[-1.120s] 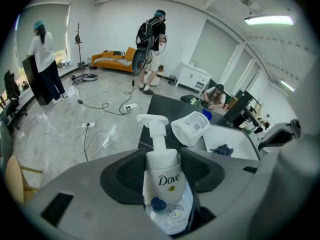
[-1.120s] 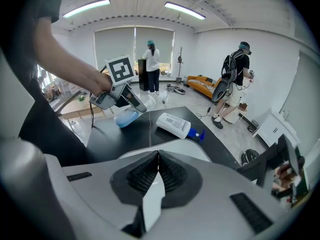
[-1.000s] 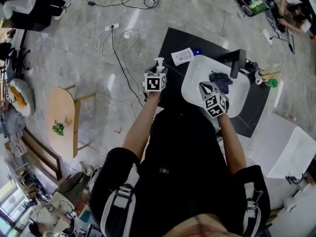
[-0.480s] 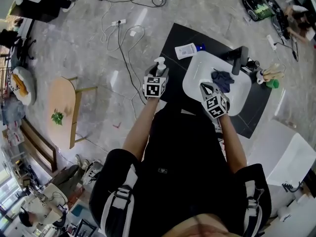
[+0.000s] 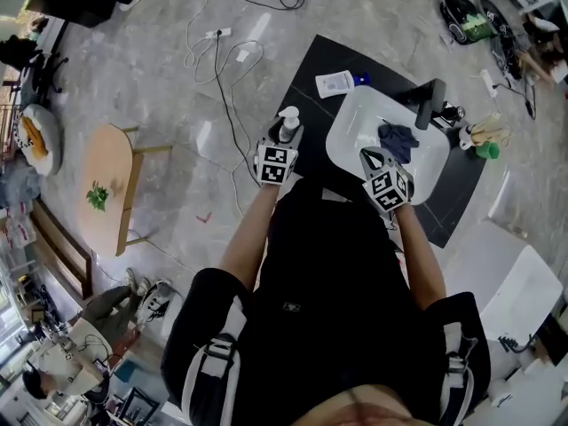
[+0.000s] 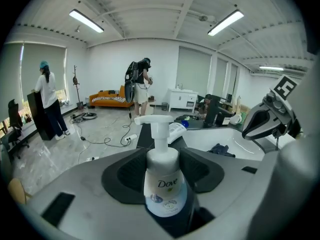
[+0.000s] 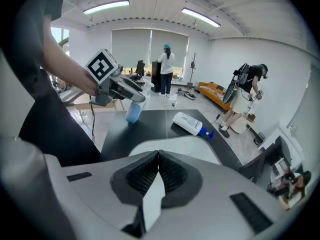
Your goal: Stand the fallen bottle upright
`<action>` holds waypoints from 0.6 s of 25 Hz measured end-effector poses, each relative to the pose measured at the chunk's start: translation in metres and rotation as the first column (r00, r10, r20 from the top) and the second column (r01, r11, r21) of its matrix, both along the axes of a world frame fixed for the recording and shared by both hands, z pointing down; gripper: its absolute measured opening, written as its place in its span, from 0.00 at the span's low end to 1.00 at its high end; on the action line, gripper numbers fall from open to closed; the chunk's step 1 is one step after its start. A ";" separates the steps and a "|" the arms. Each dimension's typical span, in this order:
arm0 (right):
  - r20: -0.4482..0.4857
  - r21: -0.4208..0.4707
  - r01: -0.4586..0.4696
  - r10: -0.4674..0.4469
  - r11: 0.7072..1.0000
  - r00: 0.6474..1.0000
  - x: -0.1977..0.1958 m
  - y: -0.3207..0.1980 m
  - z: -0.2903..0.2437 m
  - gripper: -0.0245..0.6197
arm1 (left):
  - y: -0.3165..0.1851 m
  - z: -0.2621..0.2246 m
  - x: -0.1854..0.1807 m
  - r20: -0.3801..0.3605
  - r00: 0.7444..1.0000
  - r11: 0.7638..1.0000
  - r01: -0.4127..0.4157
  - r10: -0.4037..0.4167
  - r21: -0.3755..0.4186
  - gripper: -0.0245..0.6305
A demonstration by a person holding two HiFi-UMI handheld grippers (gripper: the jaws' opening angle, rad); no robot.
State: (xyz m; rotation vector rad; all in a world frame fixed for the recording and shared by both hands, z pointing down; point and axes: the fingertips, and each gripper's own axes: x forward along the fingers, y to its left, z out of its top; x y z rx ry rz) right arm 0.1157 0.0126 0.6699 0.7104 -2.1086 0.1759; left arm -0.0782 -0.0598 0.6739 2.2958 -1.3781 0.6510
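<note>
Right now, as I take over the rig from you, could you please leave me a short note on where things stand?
Left gripper: jaws closed on the pump bottle, held upright at the edge of the black counter. I cannot tell whether its base rests on the counter.
Right gripper: jaws shut, empty, near the rim of the sink.
A second white bottle with a blue cap lies on its side on the counter beside the sink.
Done: pump bottle gripped and upright.
Left: set it down standing and let go. The lying bottle is untouched and probably needs standing up too.
</note>
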 end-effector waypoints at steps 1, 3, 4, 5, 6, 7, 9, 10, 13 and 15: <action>-0.003 0.000 0.007 -0.007 1.000 1.000 0.001 0.002 0.000 0.13 | 0.003 -0.001 0.000 0.002 1.000 1.000 -0.001 0.001 0.019 0.36; -0.010 -0.003 0.020 -0.020 1.000 1.000 0.004 0.007 0.000 0.13 | 0.011 -0.003 -0.001 0.002 1.000 0.999 0.004 -0.005 0.048 0.36; -0.013 -0.006 0.025 -0.025 1.000 1.000 0.005 0.009 0.001 0.13 | 0.015 -0.005 -0.001 -0.001 1.000 0.998 0.010 -0.010 0.060 0.36; -0.015 -0.009 0.029 -0.029 1.000 0.999 0.006 0.012 0.003 0.13 | 0.019 -0.006 -0.002 -0.006 1.000 0.998 0.016 -0.016 0.068 0.36; -0.016 -0.012 0.033 -0.033 0.999 0.999 0.006 0.015 0.004 0.13 | 0.023 -0.007 -0.004 -0.009 1.000 0.997 0.024 -0.023 0.074 0.36; -0.016 -0.014 0.037 -0.038 0.999 0.999 0.006 0.017 0.005 0.13 | 0.028 -0.007 -0.007 -0.013 0.999 0.997 0.031 -0.031 0.076 0.36; -0.017 -0.019 0.049 -0.050 0.999 0.999 0.004 0.021 0.006 0.13 | 0.035 -0.006 -0.011 -0.019 0.999 0.996 0.044 -0.043 0.076 0.36; -0.017 -0.020 0.056 -0.056 0.998 0.998 0.003 0.023 0.006 0.13 | 0.039 -0.006 -0.012 -0.019 0.999 0.996 0.046 -0.044 0.075 0.36; -0.012 -0.023 0.073 -0.074 0.997 0.997 -0.002 0.027 0.006 0.13 | 0.050 -0.004 -0.010 -0.010 0.999 0.997 0.039 -0.039 0.069 0.36; -0.011 -0.021 0.083 -0.083 0.996 0.996 -0.006 0.029 0.006 0.13 | 0.056 -0.002 -0.009 0.000 0.999 0.997 0.039 -0.039 0.062 0.36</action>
